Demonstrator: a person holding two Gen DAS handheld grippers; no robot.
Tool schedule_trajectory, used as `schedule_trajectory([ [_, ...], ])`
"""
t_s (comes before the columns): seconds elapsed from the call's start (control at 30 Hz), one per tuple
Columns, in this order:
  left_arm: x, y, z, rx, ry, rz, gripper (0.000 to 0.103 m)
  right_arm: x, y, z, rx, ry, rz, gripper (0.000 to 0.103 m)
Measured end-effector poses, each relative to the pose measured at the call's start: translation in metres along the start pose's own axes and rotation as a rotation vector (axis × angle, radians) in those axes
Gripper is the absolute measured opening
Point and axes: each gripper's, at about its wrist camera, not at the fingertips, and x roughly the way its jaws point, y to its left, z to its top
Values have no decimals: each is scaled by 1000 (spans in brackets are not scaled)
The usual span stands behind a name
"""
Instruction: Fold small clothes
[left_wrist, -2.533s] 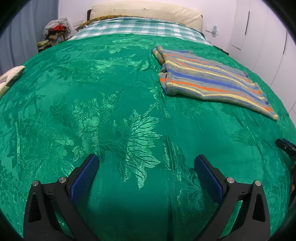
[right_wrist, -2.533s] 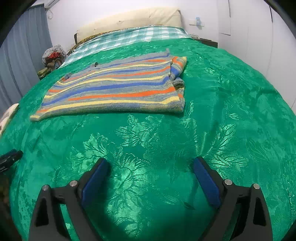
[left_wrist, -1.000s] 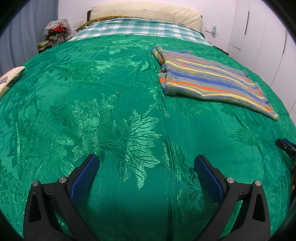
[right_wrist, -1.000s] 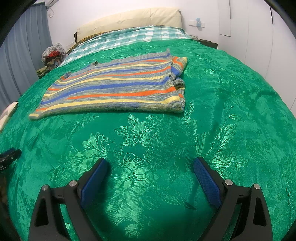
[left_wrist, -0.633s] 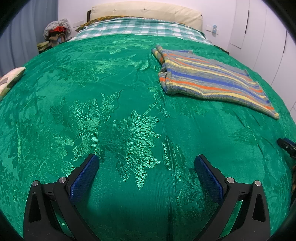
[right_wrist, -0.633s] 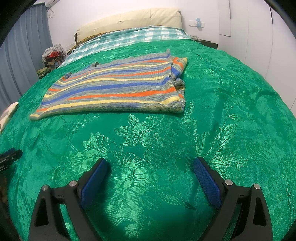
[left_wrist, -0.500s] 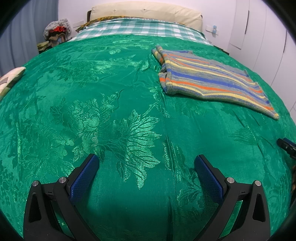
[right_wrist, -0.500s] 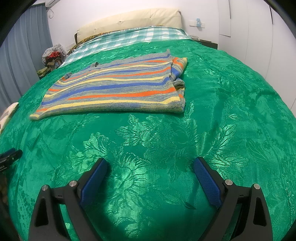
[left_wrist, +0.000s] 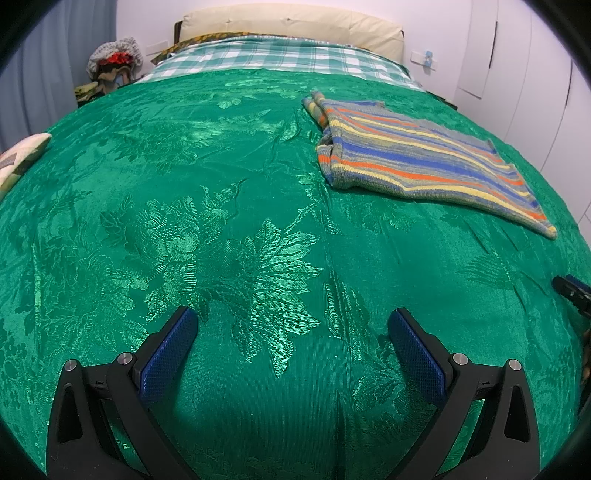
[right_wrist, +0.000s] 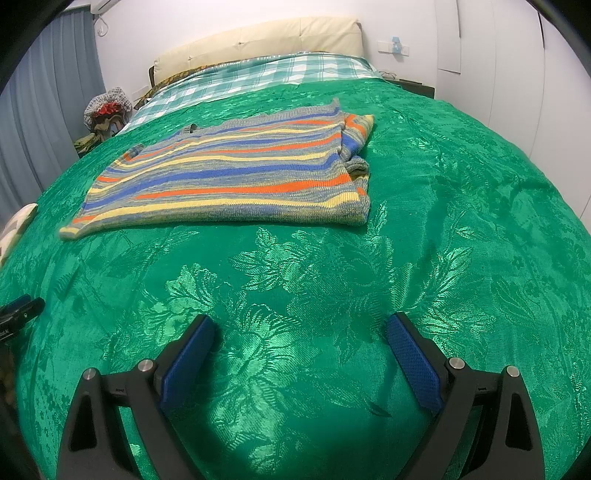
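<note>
The striped knit sweater (right_wrist: 229, 184) lies flat on the green bedspread (right_wrist: 443, 240), already doubled over with a sleeve bunched at its right edge. Both the left tool (left_wrist: 291, 339) and right tool (right_wrist: 299, 339) hover well short of it, jaws spread wide and empty. The next fold likely calls for both tools reaching forward together, each pinching one corner of the near hem through all layers, then lifting evenly so the stripes stay aligned and the sleeve stays tucked

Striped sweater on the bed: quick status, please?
Left gripper and right gripper: jaws open, empty, over the green bedspread. Striped sweater lies partly folded, untouched. Nothing in the way.
</note>
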Motion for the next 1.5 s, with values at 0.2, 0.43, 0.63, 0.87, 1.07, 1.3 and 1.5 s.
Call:
schedule_trajectory([
  [0.2,0,0,0,0,0,0,102,0,0,0,0,-1,0,94],
  [0.43,0,0,0,0,0,-1,102,1,0,0,0,-1,1,94],
  [0.63,0,0,0,0,0,-1,102,1,0,1,1,-3,3,94],
  [0.87,0,0,0,1,0,-1,102,1,0,1,1,-4,3,94],
  [1.07,1,0,0,1,0,-1,102,2,1,1,1,-4,4,94],
  [1.3,-1,0,0,3,5,-1,102,2,1,1,1,-3,4,94],
  [1.5,-45,-30,10,131,-30,-23,100,-5,0,26,-28,103,59,94],
])
